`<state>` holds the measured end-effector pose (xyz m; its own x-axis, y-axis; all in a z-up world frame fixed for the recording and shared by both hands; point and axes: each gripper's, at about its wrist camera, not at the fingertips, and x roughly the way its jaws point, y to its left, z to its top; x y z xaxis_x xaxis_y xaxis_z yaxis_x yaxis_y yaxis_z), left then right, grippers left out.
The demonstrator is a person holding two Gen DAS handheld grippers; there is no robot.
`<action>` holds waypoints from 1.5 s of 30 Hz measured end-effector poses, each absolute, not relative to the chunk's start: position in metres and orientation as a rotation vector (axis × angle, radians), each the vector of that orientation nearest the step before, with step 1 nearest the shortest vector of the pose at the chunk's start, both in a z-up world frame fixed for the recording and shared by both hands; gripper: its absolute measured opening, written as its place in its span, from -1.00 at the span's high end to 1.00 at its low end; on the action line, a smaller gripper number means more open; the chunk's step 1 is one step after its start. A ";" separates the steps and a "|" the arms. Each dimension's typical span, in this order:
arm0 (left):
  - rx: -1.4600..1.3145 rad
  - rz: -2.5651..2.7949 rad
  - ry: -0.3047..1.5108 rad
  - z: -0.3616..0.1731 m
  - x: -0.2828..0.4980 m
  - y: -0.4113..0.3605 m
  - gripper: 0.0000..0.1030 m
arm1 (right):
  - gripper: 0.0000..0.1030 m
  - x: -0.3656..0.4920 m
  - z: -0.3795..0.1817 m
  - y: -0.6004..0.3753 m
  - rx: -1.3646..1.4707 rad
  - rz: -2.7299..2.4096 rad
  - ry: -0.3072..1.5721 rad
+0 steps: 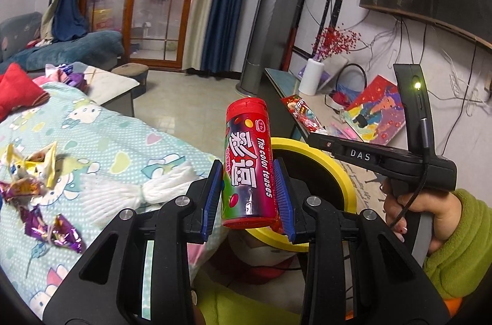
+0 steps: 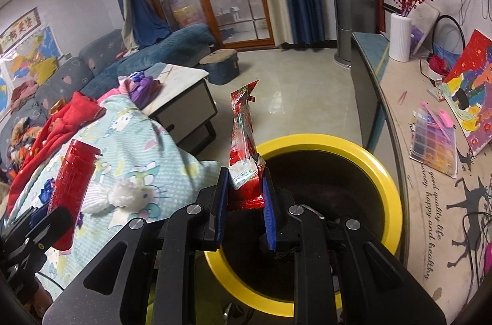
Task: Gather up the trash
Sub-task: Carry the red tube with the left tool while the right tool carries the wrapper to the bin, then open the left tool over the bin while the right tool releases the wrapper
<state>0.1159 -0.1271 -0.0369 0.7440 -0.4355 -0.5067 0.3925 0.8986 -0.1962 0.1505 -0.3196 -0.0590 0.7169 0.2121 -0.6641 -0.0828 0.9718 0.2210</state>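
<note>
My left gripper is shut on a red candy tube printed "The color teases" and holds it upright just left of the yellow-rimmed bin. The tube also shows in the right wrist view. My right gripper is shut on a red snack wrapper, held upright over the near left rim of the bin. The right gripper shows in the left wrist view, with the wrapper at its tip. Loose wrappers, yellow and purple, lie on the blanket.
A Hello Kitty blanket covers the surface at left, with a white tissue wad and a red cloth. A coffee table, sofa and stool stand beyond. A TV bench with clutter runs along the right wall.
</note>
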 end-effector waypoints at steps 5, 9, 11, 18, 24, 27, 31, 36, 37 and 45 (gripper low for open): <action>-0.046 -0.471 0.589 -0.041 0.120 -0.138 0.48 | 0.61 0.149 -0.069 -0.332 0.201 0.142 0.780; -0.024 -0.485 0.606 -0.044 0.125 -0.148 0.48 | 0.61 0.147 -0.073 -0.341 0.214 0.128 0.793; -0.015 -0.492 0.614 -0.047 0.127 -0.153 0.48 | 0.61 0.146 -0.075 -0.346 0.218 0.119 0.796; 0.028 -0.506 0.657 -0.061 0.137 -0.171 0.48 | 0.61 0.143 -0.092 -0.361 0.245 0.095 0.840; 0.046 -0.522 0.690 -0.068 0.146 -0.182 0.48 | 0.61 0.147 -0.104 -0.372 0.266 0.074 0.881; 0.055 -0.525 0.705 -0.073 0.152 -0.190 0.48 | 0.61 0.149 -0.110 -0.378 0.282 0.065 0.899; 0.052 -0.537 0.746 -0.082 0.161 -0.200 0.48 | 0.61 0.151 -0.117 -0.384 0.301 0.055 0.921; 0.065 -0.533 0.791 -0.094 0.171 -0.209 0.48 | 0.61 0.152 -0.120 -0.393 0.331 0.043 0.925; 0.068 -0.533 0.793 -0.094 0.172 -0.211 0.48 | 0.60 0.153 -0.121 -0.395 0.336 0.040 0.926; 0.075 -0.528 0.794 -0.098 0.179 -0.216 0.48 | 0.50 0.153 -0.126 -0.409 0.410 0.025 0.923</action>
